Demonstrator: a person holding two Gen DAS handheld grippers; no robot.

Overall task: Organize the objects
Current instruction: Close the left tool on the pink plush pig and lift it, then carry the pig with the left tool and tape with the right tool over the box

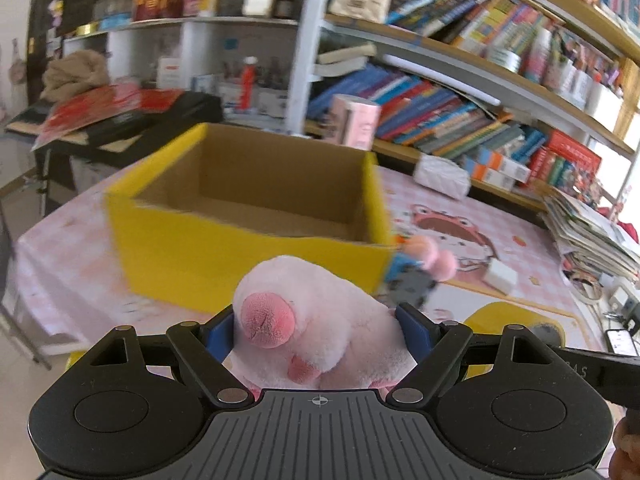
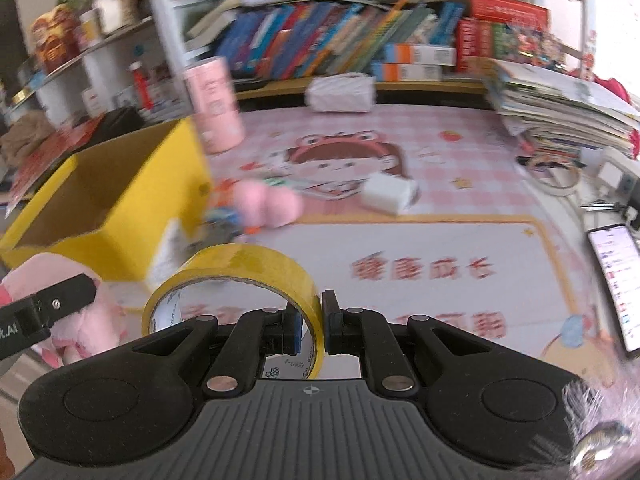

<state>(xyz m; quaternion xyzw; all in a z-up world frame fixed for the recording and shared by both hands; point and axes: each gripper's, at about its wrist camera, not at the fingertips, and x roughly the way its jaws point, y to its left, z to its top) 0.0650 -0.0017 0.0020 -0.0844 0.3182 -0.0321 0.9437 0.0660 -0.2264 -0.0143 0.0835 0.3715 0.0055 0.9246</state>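
Both grippers carry something, angled downward over the pink-checked tablecloth point(image 2: 472, 160). Left gripper point(image 1: 320, 330) has its jaws spread fairly wide, the blue pads pressed into either flank of a pink plush toy point(image 1: 320, 320); the toy bulges up between the fingers, its darker pink snout turned toward the camera. Directly beyond this gripper stands the yellow box point(image 1: 248, 240), an open cardboard carton with a brown inside that looks empty as far as the view reaches. The toy sits in the air just short of the box's near wall.

Right gripper point(image 2: 311, 324) is pinched almost fully closed on the wall of a yellow tape roll point(image 2: 240, 272), one finger inside the ring and one outside. The roll stands on edge and leans away to the left of the jaws, its white core showing. From this view the yellow box lies to the left and farther off, and the left gripper's black finger with the plush toy shows at the lower left edge, near the box's front corner.

Just beside the box's right corner lie a pair of pink pompoms point(image 2: 266, 204) and a small blurred multicoloured object. A white block point(image 2: 390, 192) rests on the cloth farther right of the box, and a pink cylinder point(image 2: 216, 108) stands behind the box's far right corner. A phone point(image 2: 616, 280) lies well to the right of the box.
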